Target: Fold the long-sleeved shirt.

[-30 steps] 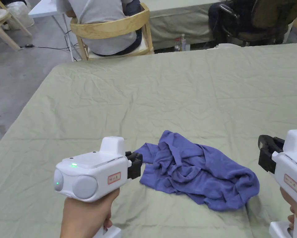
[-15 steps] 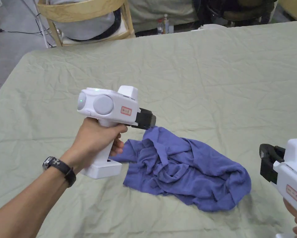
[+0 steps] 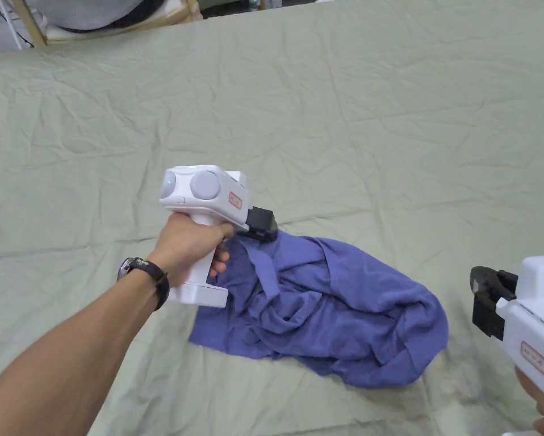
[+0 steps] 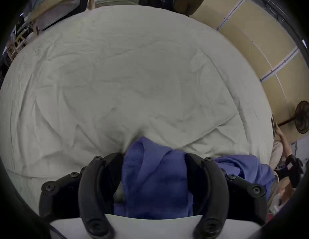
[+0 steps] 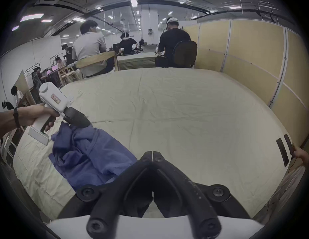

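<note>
The long-sleeved shirt [image 3: 327, 309] lay crumpled in a heap on the green-sheeted worktop [image 3: 379, 125], near the person's edge. The left gripper [image 3: 263, 224] sat at the heap's far left corner. In the left gripper view its jaws stood apart with a bunched fold of blue cloth between them; whether both pressed on the fabric could not be determined. The right gripper [image 3: 484, 301] hung just beside the heap's right end, clear of it, jaws closed together on nothing.

Risks, as judged:
- The jaws straddled a thick bunch, not a single edge. Lifting from here would likely raise several layers together and leave the garment tangled.
- Sleeves and hem were not identifiable in the heap, so a wrong grasp point was probable.
- A shallow bite could let the cloth slip out.

View differences: the head view showed the heap's full outline and both grippers' spacing. The left gripper view alone exposed the cloth between the jaws. The right gripper view confirmed its own jaw tips met.
</note>
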A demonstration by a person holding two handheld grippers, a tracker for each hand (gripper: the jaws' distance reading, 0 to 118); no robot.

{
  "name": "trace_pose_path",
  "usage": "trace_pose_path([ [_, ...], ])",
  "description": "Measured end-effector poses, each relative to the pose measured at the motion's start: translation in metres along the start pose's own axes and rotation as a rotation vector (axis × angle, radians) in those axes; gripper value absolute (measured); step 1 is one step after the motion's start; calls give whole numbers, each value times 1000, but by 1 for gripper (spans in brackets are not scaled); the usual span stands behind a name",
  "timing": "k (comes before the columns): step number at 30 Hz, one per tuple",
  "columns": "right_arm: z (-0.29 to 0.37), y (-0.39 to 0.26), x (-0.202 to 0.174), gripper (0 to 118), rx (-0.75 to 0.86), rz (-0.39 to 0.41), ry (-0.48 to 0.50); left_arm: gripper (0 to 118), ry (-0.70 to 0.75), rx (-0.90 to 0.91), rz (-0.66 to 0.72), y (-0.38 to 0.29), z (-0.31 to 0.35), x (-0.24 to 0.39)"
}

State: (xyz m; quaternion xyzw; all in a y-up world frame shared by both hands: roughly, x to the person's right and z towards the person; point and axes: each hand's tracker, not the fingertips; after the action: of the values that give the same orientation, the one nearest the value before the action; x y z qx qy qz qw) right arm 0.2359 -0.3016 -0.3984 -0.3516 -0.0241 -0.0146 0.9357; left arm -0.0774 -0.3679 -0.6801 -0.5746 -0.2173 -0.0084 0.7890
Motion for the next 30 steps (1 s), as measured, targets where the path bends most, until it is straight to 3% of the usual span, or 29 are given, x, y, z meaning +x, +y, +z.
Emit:
trace_pose_path([
  [2, -4, -2, 1, 2, -7, -5, 4, 66, 34, -5, -62, 0, 4, 2],
  [3, -6, -1, 0, 2, -11, -9, 5, 53, 56, 22, -97, -3, 8, 6],
  [4, -6, -2, -1, 2, -12, -11, 7, 27, 63, 54, -112, -6, 13, 9],
  [5, -5, -2, -1, 2, -12, -11, 12, 9, 13, 86, -112, -4, 18, 9],
  [7, -4, -1, -3, 2, -21, -13, 25, 9, 40, 56, -109, -7, 18, 15],
  [9, -6, 4, 0, 4, -75, -17, 108, 9, 53, 43, -115, -17, 17, 20],
  [10, -8, 7, 2, 11, -114, -20, 134, 9, 54, 44, -110, -19, 14, 20],
  [14, -15, 15, 5, 98, -273, 42, 217, 9, 47, 63, -52, -19, 5, 11],
  [15, -18, 16, 6, 102, -294, 34, 227, 9, 44, 66, -52, -21, 7, 10],
  [19, -33, 8, 10, 102, -361, -23, 329, 9, 28, 73, -42, -18, 4, 3],
  [22, -57, -7, 6, 76, -442, 2, 288, 9, 26, 72, -42, -14, 0, 2],
  [24, -70, -18, 3, 72, -451, -9, 287, 9, 28, 74, -45, -15, 1, 1],
  [25, -74, -22, 3, 64, -473, -46, 308, 9, 30, 76, -44, -14, -1, 1],
  [28, -62, -21, 3, 19, -396, -115, 327, 9, 35, 111, -23, -15, 10, 0],
  [30, -49, -10, 6, 13, -357, -99, 303, 9, 73, 172, -29, -15, 26, 1],
])
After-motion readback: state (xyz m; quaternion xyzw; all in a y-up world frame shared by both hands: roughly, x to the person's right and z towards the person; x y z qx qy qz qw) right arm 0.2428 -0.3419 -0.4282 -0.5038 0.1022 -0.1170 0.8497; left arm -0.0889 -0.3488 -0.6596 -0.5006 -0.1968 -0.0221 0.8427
